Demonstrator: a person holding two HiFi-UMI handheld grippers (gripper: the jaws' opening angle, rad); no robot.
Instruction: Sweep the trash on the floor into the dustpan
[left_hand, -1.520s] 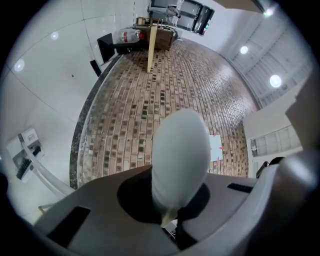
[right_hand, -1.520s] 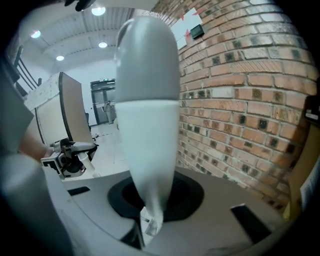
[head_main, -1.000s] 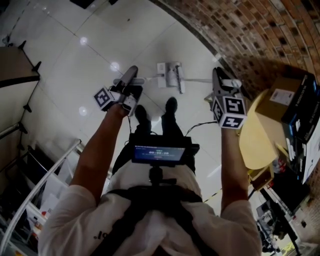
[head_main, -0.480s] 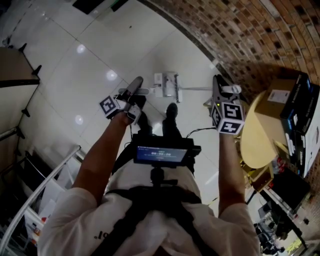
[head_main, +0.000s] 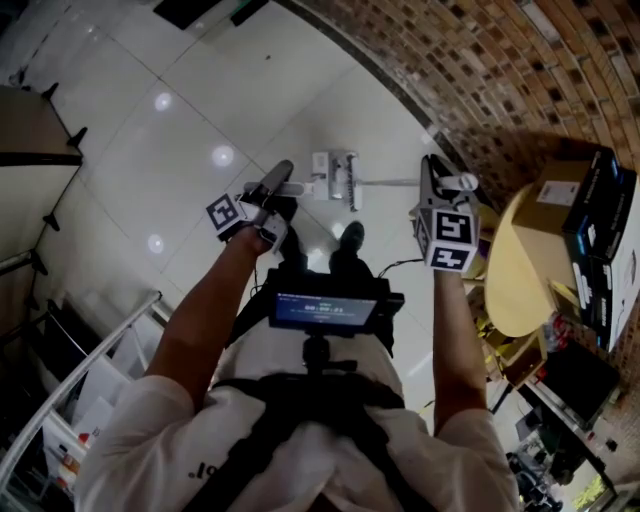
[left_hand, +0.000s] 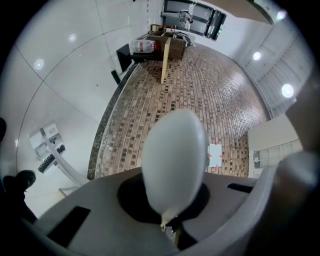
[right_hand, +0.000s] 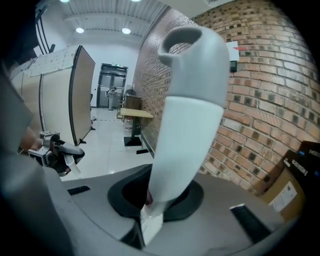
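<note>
Chest-mounted screen (head_main: 322, 310) lit, both arms held out ahead of it. Left gripper (head_main: 266, 198): jaws closed tight on a white rounded handle (left_hand: 174, 160). Right gripper (head_main: 437, 190): jaws nearly together, clamped on a grey-and-white handle (right_hand: 192, 100) with a hang hole at its top end. From that one a thin shaft (head_main: 390, 183) runs across to the white dustpan set (head_main: 338, 172). The set sits on the floor tiles (head_main: 180, 140) just past the person's shoes (head_main: 350, 237), between the two grippers. Pan and brush head are touching and I can't separate which is which. Too small from here to tell whether anything is in the pan. Right of the right gripper: round yellow table (head_main: 515, 275). Beyond it, against the brick wall (head_main: 500, 80): cardboard box (head_main: 565, 190), flaps shut, contents hidden. Dark boxes (head_main: 605, 235) touch it, also shut. Far along the wall: clear bottle (left_hand: 145, 46) with a red band, fill level unreadable.
</note>
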